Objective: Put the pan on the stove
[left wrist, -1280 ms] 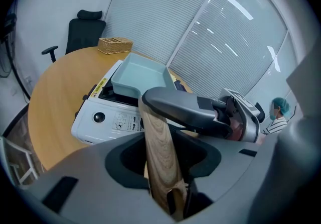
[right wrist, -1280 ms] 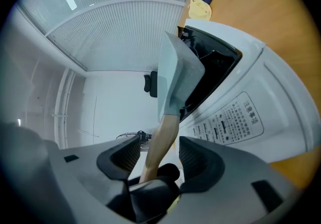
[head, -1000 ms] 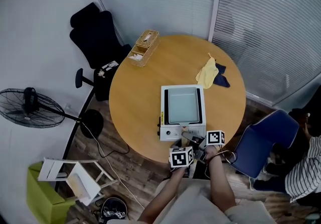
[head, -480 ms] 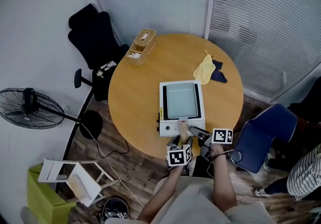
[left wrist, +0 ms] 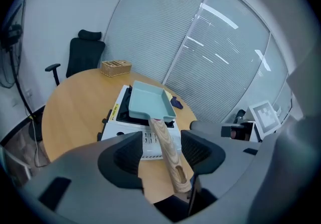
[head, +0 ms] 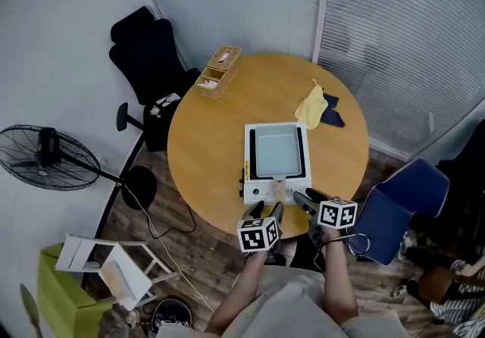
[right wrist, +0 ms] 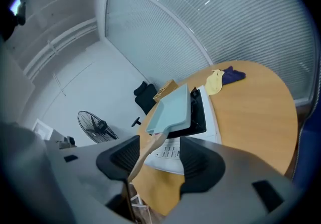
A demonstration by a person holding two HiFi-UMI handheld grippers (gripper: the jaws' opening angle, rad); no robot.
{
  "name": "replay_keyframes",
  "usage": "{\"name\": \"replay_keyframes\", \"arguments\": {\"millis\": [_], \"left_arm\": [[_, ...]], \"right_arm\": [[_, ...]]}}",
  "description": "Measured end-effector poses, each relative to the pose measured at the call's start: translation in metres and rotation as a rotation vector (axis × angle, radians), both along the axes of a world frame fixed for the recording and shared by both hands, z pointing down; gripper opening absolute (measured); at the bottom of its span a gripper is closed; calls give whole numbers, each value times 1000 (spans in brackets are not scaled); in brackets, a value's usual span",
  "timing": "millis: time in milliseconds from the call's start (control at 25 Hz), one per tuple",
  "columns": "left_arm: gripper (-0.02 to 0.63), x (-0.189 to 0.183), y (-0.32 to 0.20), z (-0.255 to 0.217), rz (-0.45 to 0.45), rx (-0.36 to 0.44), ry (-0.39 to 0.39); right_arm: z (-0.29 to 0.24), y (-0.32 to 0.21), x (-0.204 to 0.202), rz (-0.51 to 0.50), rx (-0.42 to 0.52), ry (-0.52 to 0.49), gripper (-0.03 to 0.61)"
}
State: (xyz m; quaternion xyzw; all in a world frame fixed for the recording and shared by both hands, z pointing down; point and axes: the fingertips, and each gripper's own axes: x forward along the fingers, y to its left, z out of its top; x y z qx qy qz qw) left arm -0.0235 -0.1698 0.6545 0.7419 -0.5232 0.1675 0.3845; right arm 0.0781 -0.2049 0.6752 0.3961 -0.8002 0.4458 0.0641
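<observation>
The pale blue square pan [head: 275, 151] sits on the white tabletop stove [head: 261, 191], its wooden handle [head: 279, 189] sticking out over the stove's front. My left gripper [head: 267, 211] hovers just off the table's near edge, jaws open and just widened. In the left gripper view the handle [left wrist: 168, 160] lies between the pads with a gap on both sides, beyond it the pan [left wrist: 148, 100] and stove [left wrist: 113, 130]. My right gripper [head: 301, 198] is open to the right of the handle, apart from it. The right gripper view shows the pan [right wrist: 173, 105] tilted, on the stove [right wrist: 198, 115].
On the round wooden table [head: 204, 147] a wicker box [head: 218, 71] stands at the far left edge, and a yellow cloth [head: 312, 109] on a dark blue one [head: 333, 118] at the far right. A black office chair [head: 148, 56], fan [head: 49, 158] and blue chair [head: 394, 211] surround it.
Both grippers have drawn back from the pan's handle toward the person and risen slightly; the right one has rolled. The pan rests on the stove, unmoved.
</observation>
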Motion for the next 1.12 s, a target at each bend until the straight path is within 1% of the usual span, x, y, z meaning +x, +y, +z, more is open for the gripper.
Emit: {"name": "replay_keyframes", "arguments": {"millis": [200, 320, 440, 520, 640, 960, 1000, 1120], "left_arm": [[253, -21, -5, -2, 12, 33, -94], [253, -31, -9, -1, 21, 47, -140], [252, -36, -14, -1, 43, 91, -167], [252, -37, -16, 0, 67, 113, -170], [245, -40, -18, 3, 78, 112, -161], [160, -50, -28, -5, 62, 169, -154], [156, -51, -29, -6, 59, 173, -154], [107, -53, -32, -10, 54, 188, -156]], "right_arm": [[-12, 0, 3, 1, 88, 135, 249], [-13, -1, 9, 34, 124, 186, 249], [-11, 0, 13, 48, 145, 231, 249], [-12, 1, 13, 45, 154, 251, 249], [-15, 1, 12, 43, 170, 262, 249], [-21, -4, 9, 42, 192, 254, 243], [-22, -5, 10, 45, 194, 254, 239], [-24, -9, 11, 52, 200, 260, 214]]}}
